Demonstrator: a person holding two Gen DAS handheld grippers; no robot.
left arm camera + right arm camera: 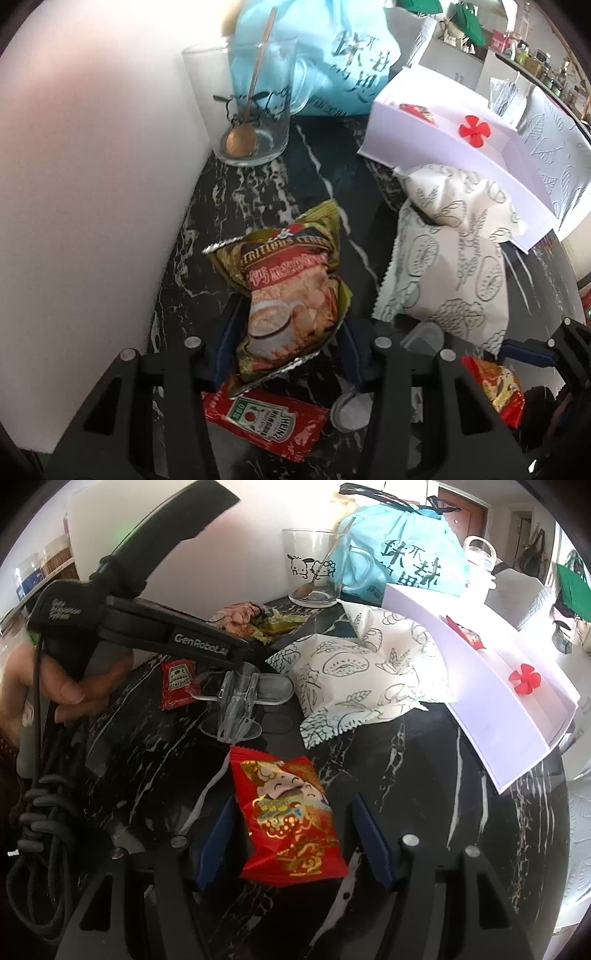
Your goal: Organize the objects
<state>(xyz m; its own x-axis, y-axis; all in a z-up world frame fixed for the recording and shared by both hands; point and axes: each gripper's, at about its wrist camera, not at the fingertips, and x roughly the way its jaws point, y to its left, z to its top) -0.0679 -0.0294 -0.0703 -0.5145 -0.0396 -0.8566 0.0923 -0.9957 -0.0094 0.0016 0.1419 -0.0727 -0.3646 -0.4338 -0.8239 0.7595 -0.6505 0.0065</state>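
Black marble with white veins covers the desk (424, 775), which butts against a white wall on the far side of both claws.

Beyond the left claw (284, 332) and to its right stands a light-blue drawstring bag (332, 55) with dark lettering. Right of that claw a white tray (443, 155) lies tilted, its near edge propped on the white patterned packets; a red flower-shaped piece (474, 129) and a small red wrapper (417, 110) sit inside it. 2 white patterned packets (454, 258) lie overlapping just right of the left claw, touching the tray. Straight ahead of the left claw, by the wall, stands a clear glass mug (247, 107) with a copper-coloured spoon (242, 140) leaning in it.

The left claw's blue pads press both sides of a green and red cereal packet (291, 295), which it grips about half open, lifted off the desk. Under it lies a red Heinz ketchup sachet (266, 421).

The right claw (291, 834) stands partly open, astride a red and gold snack packet (291, 819) lying on the desk; whether its pads touch the packet I cannot tell. Ahead of it and slightly left lies a clear plastic clip (240, 701).

A person's hand (70, 686) holds the left claw's handle, left of the right claw.
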